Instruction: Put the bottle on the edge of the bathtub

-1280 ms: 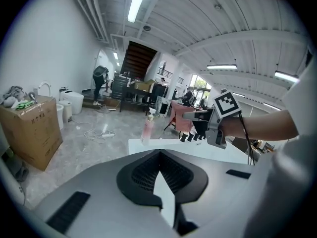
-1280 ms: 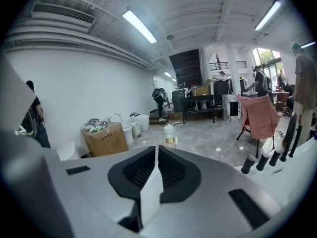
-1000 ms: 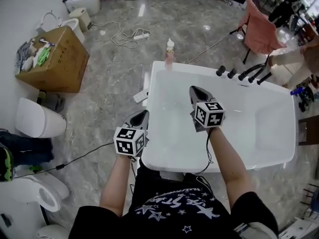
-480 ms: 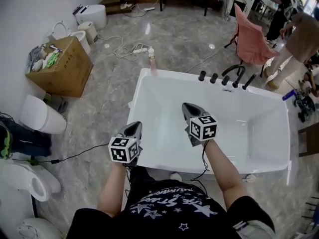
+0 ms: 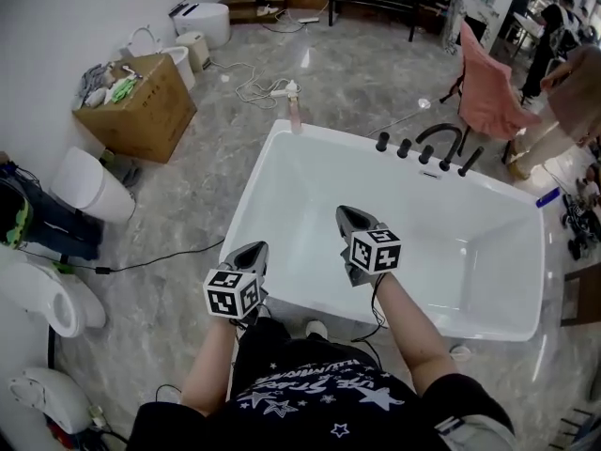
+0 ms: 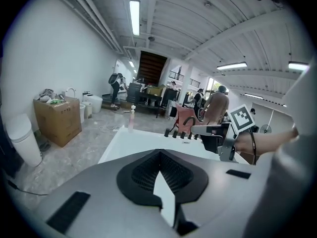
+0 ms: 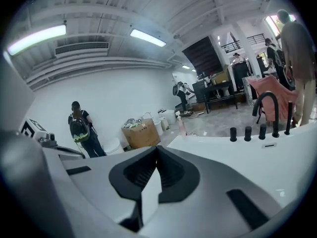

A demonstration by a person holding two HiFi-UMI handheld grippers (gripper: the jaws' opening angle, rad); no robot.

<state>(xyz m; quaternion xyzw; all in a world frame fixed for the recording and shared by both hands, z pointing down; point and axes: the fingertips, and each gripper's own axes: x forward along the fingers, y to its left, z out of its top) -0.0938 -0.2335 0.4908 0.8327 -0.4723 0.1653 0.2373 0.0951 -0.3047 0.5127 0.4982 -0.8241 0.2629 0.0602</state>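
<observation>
A slim pink bottle (image 5: 294, 112) with a white pump top stands upright on the far left corner of the white bathtub's rim (image 5: 252, 201). It also shows small and far off as the bottle (image 6: 132, 117) in the left gripper view and as the bottle (image 7: 182, 125) in the right gripper view. My left gripper (image 5: 254, 251) hovers at the tub's near left rim, shut and empty. Over the near part of the basin my right gripper (image 5: 348, 217) is shut, with nothing in it. Both are well short of the bottle.
Black taps and a curved spout (image 5: 441, 145) line the tub's far rim. A cardboard box (image 5: 137, 107), white toilets (image 5: 88, 185) and cables lie on the floor to the left. A pink-draped chair (image 5: 492, 88) and a person (image 5: 566, 81) are at the far right.
The view has pulled back and both grippers have drawn toward the tub's near rim. The bottle stays on the far left corner. Both grippers stay shut.
</observation>
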